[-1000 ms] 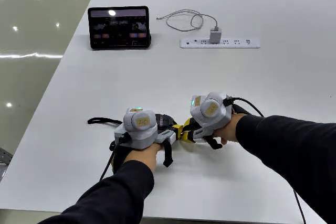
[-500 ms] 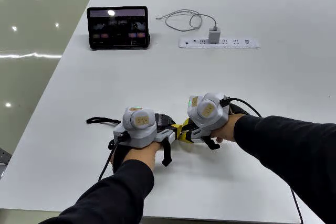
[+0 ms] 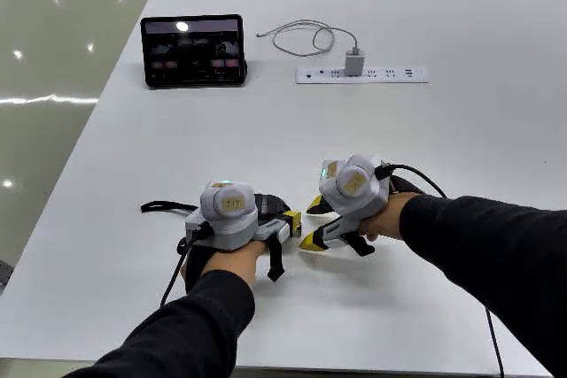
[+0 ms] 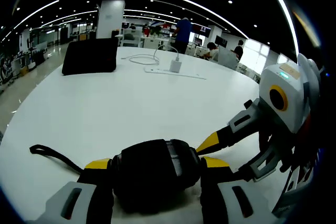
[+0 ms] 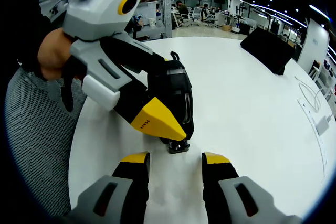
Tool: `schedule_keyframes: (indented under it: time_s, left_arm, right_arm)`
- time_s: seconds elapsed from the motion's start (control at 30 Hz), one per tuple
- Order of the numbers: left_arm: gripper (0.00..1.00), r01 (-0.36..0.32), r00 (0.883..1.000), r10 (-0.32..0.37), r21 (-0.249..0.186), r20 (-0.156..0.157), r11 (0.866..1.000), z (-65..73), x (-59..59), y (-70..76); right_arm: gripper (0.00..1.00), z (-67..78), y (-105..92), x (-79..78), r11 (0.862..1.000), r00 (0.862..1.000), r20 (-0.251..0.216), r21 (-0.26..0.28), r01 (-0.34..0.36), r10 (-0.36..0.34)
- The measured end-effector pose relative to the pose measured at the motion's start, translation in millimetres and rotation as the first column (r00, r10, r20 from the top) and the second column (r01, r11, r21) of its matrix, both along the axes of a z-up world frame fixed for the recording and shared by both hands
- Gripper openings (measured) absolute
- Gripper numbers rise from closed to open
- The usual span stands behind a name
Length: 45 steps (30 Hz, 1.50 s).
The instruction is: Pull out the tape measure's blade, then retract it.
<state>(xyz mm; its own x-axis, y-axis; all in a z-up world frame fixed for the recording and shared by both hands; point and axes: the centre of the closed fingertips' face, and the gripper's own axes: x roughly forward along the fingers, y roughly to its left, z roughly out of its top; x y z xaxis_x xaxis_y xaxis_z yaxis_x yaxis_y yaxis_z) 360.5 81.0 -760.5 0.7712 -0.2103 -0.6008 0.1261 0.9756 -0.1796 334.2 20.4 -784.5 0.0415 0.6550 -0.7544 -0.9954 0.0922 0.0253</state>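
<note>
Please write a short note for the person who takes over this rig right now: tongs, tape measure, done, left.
The left tongs are shut on the tape measure, resting on the white table.
The right tongs are open, empty, just short of the blade's hook.
Done: tape measure held, blade inside.
To do: pinch the hook, pull the blade out, let it retract.

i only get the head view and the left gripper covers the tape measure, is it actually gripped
observer: yes, in the left gripper view the left gripper has its jaws shut on the black tape measure, one yellow tip on each side.
operator: has the right one got the blade
observer: no, the right gripper is open, with nothing between its jaws.
operator: where is the blade end then
observer: a small metal tab, likely the blade's hook, sits at the case's edge just ahead of the right jaw tips, untouched.
</note>
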Motion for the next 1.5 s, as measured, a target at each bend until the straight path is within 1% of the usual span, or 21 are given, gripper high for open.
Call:
schedule_keyframes:
  time_s: [0.13,0.27,0.3,0.47,0.57,0.6,0.63,0.67,0.7,0.8,0.83,0.9,0.93,1.0,1.1,1.2,1.27,1.4,1.43,1.47,1.5]
  left_arm:
    - [0.65,0.004,1.000,-0.004,0.005,0.002,1.000,2.5,-0.4,2.9]
    - [0.79,-0.024,1.000,0.024,-0.007,-0.013,1.000,3.3,0.2,12.3]
    - [0.82,-0.027,1.000,0.027,-0.012,-0.012,1.000,4.4,0.4,15.1]
    - [0.96,-0.018,1.000,0.018,-0.020,0.002,1.000,8.4,0.8,23.5]
    - [1.00,0.008,1.000,-0.009,0.014,0.019,1.000,10.6,-1.7,30.9]
    - [1.00,0.024,1.000,-0.024,0.005,0.014,1.000,10.3,-3.3,30.9]
    - [1.00,0.052,0.999,-0.052,-0.030,0.010,0.998,10.8,-5.6,27.3]
    - [1.00,0.068,0.998,-0.068,-0.032,-0.012,0.997,9.1,-9.2,28.2]
    - [1.00,0.086,0.996,-0.087,-0.042,-0.011,0.995,10.2,-10.7,27.9]
    - [1.00,0.158,0.987,-0.157,-0.033,0.023,0.987,16.3,-12.8,27.1]
    - [1.00,0.173,0.985,-0.172,-0.054,0.033,0.983,18.1,-13.1,24.8]
    - [1.00,0.241,0.970,-0.236,-0.132,0.053,0.962,24.4,-19.4,14.2]
    - [1.00,0.234,0.972,-0.230,-0.093,0.047,0.968,22.3,-20.7,22.1]
    - [1.00,0.261,0.965,-0.261,-0.044,0.008,0.964,15.7,-27.9,30.4]
    - [1.00,0.274,0.962,-0.273,-0.059,0.019,0.960,16.6,-34.4,34.5]
    - [1.00,0.304,0.952,-0.302,-0.038,0.039,0.952,19.7,-39.7,36.3]
    - [1.00,0.317,0.948,-0.317,-0.029,0.010,0.948,17.0,-46.5,37.9]
    - [1.00,0.353,0.935,-0.353,-0.008,0.030,0.936,19.3,-52.8,38.2]
    - [1.00,0.379,0.925,-0.379,0.014,0.029,0.925,19.3,-55.8,39.0]
    - [1.00,0.395,0.916,-0.397,0.055,0.047,0.917,20.8,-55.0,41.6]
    - [1.00,0.400,0.913,-0.403,0.056,0.067,0.915,23.1,-55.1,40.3]
  right_arm:
    - [0.44,2.3,-0.2,-0.7,1.000,1.000,0.005,0.007,0.009,-0.009]
    - [0.51,5.0,1.8,-4.6,1.000,1.000,-0.002,0.022,0.012,-0.012]
    - [0.53,6.7,4.5,-9.5,0.999,0.999,-0.033,0.042,0.017,-0.015]
    - [0.61,8.5,3.3,-14.6,0.999,0.999,-0.029,0.047,0.019,-0.018]
    - [0.66,15.2,3.4,-16.7,0.997,0.999,-0.031,0.071,0.038,-0.036]
    - [0.68,17.9,4.0,-17.6,0.996,0.998,-0.036,0.081,0.048,-0.046]
    - [0.69,19.0,2.8,-17.7,0.995,0.999,-0.026,0.081,0.050,-0.048]
    - [0.70,19.8,2.1,-18.1,0.995,0.999,-0.022,0.085,0.050,-0.048]
    - [0.71,21.7,1.2,-18.9,0.994,0.998,-0.022,0.092,0.055,-0.053]
    - [0.73,24.8,-3.6,-20.5,0.993,0.998,-0.016,0.098,0.068,-0.067]
    - [0.73,25.6,-5.3,-20.6,0.992,0.997,-0.015,0.100,0.072,-0.071]
    - [0.76,27.6,-10.8,-20.0,0.990,0.995,-0.018,0.105,0.097,-0.095]
    - [0.78,28.5,-14.7,-19.8,0.988,0.994,-0.019,0.107,0.108,-0.107]
    - [0.79,31.9,-20.1,-20.6,0.984,0.991,-0.030,0.123,0.130,-0.127]
    - [0.83,35.8,-33.1,-19.2,0.973,0.984,-0.035,0.148,0.176,-0.173]
    - [0.87,36.7,-45.6,-19.4,0.965,0.977,-0.039,0.155,0.212,-0.209]
    - [0.89,37.6,-59.2,-20.0,0.954,0.968,-0.043,0.167,0.250,-0.246]
    - [0.90,34.1,-83.1,-25.7,0.945,0.960,-0.037,0.165,0.281,-0.279]
    - [0.90,34.0,-90.6,-27.1,0.941,0.956,-0.037,0.167,0.294,-0.292]
    - [0.90,33.8,-96.1,-28.2,0.938,0.953,-0.039,0.167,0.303,-0.301]
    - [0.89,33.5,-100.7,-29.3,0.937,0.952,-0.041,0.165,0.307,-0.305]
